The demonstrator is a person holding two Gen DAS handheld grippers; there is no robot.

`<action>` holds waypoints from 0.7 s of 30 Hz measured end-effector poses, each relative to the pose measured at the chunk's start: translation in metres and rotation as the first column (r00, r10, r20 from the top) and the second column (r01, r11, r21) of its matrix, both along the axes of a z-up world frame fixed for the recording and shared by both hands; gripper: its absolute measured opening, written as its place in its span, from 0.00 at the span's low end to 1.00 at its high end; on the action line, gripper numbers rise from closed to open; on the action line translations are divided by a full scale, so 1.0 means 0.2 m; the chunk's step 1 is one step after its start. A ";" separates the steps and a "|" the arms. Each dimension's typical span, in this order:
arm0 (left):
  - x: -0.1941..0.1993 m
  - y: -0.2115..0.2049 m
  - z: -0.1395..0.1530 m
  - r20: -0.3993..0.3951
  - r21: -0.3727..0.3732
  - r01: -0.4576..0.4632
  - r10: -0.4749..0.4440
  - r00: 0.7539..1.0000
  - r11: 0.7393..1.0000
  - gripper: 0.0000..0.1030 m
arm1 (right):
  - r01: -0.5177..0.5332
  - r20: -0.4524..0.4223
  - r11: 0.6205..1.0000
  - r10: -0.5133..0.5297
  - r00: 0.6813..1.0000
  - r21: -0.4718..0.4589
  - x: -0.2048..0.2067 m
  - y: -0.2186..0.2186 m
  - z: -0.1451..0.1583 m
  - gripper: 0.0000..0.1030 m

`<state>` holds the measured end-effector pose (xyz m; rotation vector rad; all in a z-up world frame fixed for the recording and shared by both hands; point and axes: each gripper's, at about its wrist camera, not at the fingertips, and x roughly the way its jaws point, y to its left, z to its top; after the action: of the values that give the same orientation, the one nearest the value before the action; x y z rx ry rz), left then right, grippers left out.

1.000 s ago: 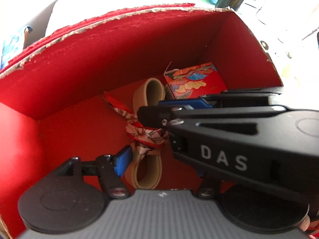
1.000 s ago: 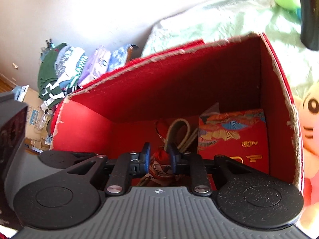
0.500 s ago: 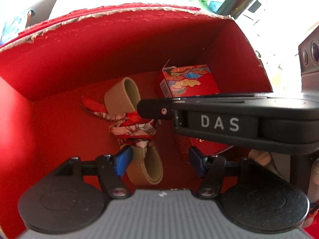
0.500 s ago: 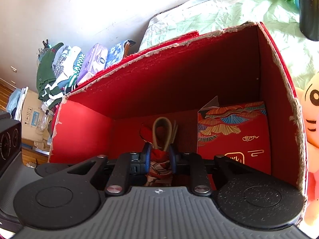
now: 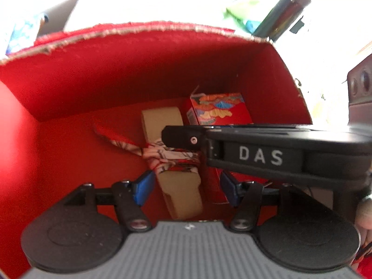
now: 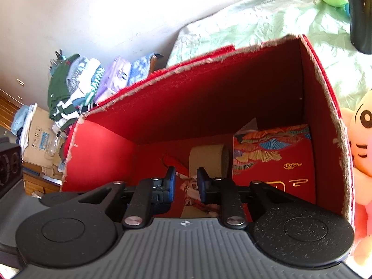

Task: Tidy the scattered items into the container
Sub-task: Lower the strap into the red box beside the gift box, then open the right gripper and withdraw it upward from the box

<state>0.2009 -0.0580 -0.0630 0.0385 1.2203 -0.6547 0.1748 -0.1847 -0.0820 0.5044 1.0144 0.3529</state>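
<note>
Jaws of the right gripper point(image 6: 186, 186) are seen opening, with the patterned scarf point(image 6: 193, 190) between the pads; whether it is pinched cannot be told. The scarf is tied around a beige band point(image 5: 176, 186) lying on the floor of the red box point(image 5: 139, 74), just beside a decorated carton point(image 6: 274, 162) standing at the box's right wall. Jaws of the left gripper point(image 5: 186, 186) are held spread above the band, apparently gripping nothing.

Right tongs point(image 6: 185, 182) opening around scarf-tied tan band point(image 6: 207, 161), inside red box point(image 6: 232, 97), beside patterned carton point(image 6: 272, 160)
</note>
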 end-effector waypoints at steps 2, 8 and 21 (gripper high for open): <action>-0.01 0.02 0.02 0.017 -0.014 0.000 0.000 1.000 1.000 0.68 | -0.002 -0.005 1.000 0.002 1.000 -0.009 0.01 0.00 0.00 0.24; 0.01 0.04 -0.01 0.016 0.018 -0.046 0.045 0.999 0.999 0.63 | -0.008 -0.016 1.000 0.008 1.000 -0.021 0.02 0.01 -0.01 0.24; -0.09 0.09 0.12 0.187 0.044 -0.148 0.137 0.973 0.988 0.70 | 0.071 0.067 0.992 -0.064 0.996 -0.107 -0.04 0.04 0.06 0.26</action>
<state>0.1825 -0.0391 -0.0382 0.0572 1.0528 -0.4796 0.1666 -0.1777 -0.0708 0.4251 0.9469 0.2507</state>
